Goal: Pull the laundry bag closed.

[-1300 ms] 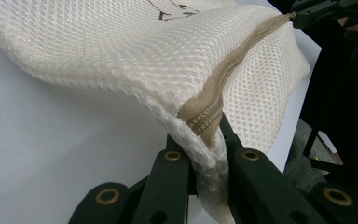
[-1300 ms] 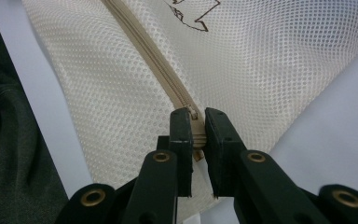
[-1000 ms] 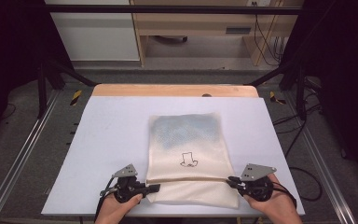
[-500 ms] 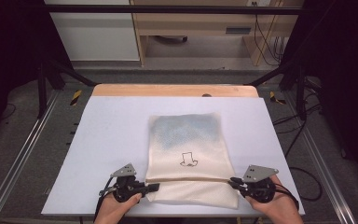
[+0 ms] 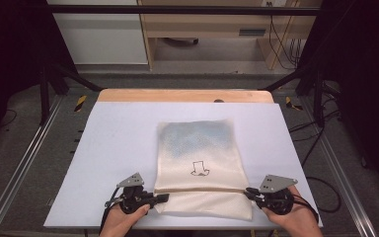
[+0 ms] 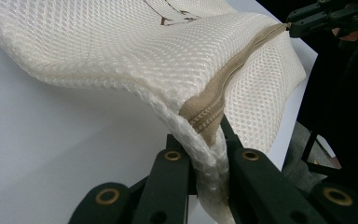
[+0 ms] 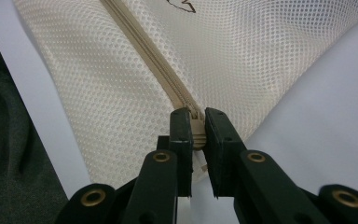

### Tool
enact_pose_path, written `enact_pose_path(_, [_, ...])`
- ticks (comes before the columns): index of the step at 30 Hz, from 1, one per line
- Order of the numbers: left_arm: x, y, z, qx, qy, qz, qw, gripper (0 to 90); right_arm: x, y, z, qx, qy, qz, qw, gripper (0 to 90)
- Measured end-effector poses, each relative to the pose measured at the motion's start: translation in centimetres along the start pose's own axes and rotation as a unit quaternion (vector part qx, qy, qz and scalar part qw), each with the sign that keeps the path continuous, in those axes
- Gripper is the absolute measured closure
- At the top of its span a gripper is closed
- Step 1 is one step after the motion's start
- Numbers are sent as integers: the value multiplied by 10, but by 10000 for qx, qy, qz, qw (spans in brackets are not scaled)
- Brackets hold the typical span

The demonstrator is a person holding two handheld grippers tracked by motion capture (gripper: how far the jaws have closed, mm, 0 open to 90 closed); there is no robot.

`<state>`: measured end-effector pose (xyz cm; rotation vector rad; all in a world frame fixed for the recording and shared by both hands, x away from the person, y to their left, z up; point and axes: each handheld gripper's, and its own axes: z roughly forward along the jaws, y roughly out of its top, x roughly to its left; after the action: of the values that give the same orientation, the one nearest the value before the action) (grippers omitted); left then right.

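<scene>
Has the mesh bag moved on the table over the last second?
No. The mesh bag lies where it did against the table's wooden far edge, with both claws at its near corners as before.

Even overhead light is falling on your counter [image 5: 118,148] in the high view, keeping its white top bright, while the upper left and right of that frame are sinking into near black. The picture there is looking soft and a little grainy. In your left gripper view, the mesh bag [image 6: 135,51] is casting a soft grey shadow beneath its lifted edge, and the jaws at the bottom are blurring. In your right gripper view the weave is staying crisp at centre.
</scene>
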<state>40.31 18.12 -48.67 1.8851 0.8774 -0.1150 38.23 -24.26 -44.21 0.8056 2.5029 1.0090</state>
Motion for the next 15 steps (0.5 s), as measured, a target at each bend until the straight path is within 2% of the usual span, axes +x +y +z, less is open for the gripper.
enact_pose_path(8, [0, 0, 0, 31, 21, 14, 10000, 863, 0, -1, 1, 70, -87, -37, 9999, 821])
enact_pose_path(15, [1, -2, 2, 51, 47, -6, 10000, 863, -1, -2, 0, 82, -62, 1, 9999, 821])
